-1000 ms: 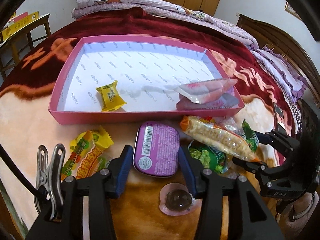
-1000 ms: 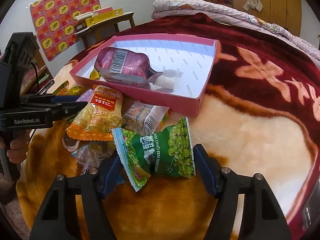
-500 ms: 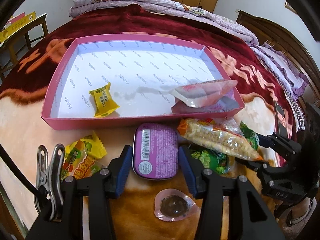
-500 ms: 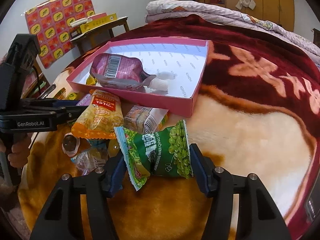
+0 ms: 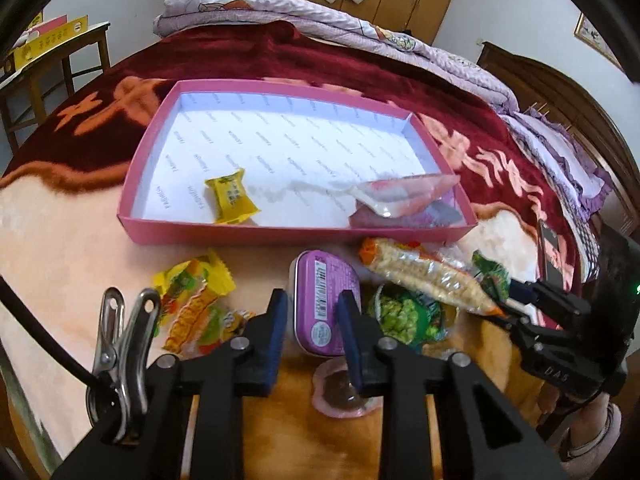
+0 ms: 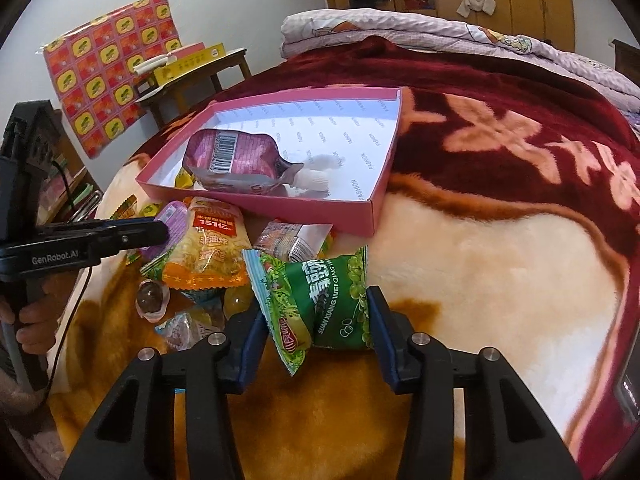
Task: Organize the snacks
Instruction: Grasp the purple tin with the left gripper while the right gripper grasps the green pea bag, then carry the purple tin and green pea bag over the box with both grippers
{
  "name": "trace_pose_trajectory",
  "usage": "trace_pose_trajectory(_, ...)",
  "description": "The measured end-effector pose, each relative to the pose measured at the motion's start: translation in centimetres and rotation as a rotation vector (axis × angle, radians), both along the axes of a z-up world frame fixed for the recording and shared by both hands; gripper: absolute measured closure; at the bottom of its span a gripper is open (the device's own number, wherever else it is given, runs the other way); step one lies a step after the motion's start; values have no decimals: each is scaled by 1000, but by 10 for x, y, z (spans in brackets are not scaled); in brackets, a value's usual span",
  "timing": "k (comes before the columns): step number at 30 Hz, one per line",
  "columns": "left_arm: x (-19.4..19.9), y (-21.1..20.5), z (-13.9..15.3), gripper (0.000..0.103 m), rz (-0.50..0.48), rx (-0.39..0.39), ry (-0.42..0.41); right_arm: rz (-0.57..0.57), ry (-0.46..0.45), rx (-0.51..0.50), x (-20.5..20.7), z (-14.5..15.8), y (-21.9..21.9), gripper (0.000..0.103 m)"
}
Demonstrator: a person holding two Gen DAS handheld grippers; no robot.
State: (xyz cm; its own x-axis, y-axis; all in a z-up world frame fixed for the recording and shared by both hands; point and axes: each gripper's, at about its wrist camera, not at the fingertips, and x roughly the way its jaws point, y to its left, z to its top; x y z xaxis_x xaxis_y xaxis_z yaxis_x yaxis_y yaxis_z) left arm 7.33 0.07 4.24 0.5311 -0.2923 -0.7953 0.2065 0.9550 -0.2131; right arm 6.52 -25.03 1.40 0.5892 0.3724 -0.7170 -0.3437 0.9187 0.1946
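A pink tray (image 5: 280, 236) lies on the blanket and holds a yellow candy (image 5: 231, 196) and a pink spout pouch (image 5: 404, 196); the tray also shows in the right wrist view (image 6: 372, 208). My left gripper (image 5: 312, 312) is shut on a purple tin (image 5: 326, 300) just in front of the tray. My right gripper (image 6: 316, 312) is shut on a green pea packet (image 6: 320, 300) and holds it above the snack pile. A yellow cracker bag (image 6: 208, 248) and a jelly cup (image 5: 344, 392) lie loose.
An orange-yellow candy packet (image 5: 192, 304) lies left of the tin. More wrapped snacks (image 6: 292, 240) sit beside the tray's near edge. A wooden side table (image 6: 192, 76) stands far left. A folded quilt (image 5: 320, 20) lies at the bed's far end.
My left gripper has closed onto the purple tin and raised it a little. My right gripper has lifted the green pea packet up off the pile.
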Motion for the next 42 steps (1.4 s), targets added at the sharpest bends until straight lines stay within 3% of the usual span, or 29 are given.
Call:
trace_pose_trajectory(4, -1, -3, 1, 74, -23, 13, 0, -2, -4, 8, -2, 2, 0, 56)
trace_pose_trajectory(9, -1, -18, -8, 56, -49, 53, 18, 3, -5, 15, -2, 3, 0, 56)
trace_pose_trajectory(14, -2, -28, -15, 52, -82, 83, 34, 9, -2, 27, -3, 2, 0, 56)
trace_pose_trajectory(19, -10, -46, -19, 49, -114, 201, -13, 4, 3, 42, -1, 0, -3, 56)
trace_pose_trajectory(29, -13, -38, -18, 52, -87, 172, -30, -4, -7, 53, -2, 4, -6, 56)
trace_pose_trajectory(42, -31, -18, 12, 52, -66, 107, -82, -5, -53, 51, -8, 24, -2, 56)
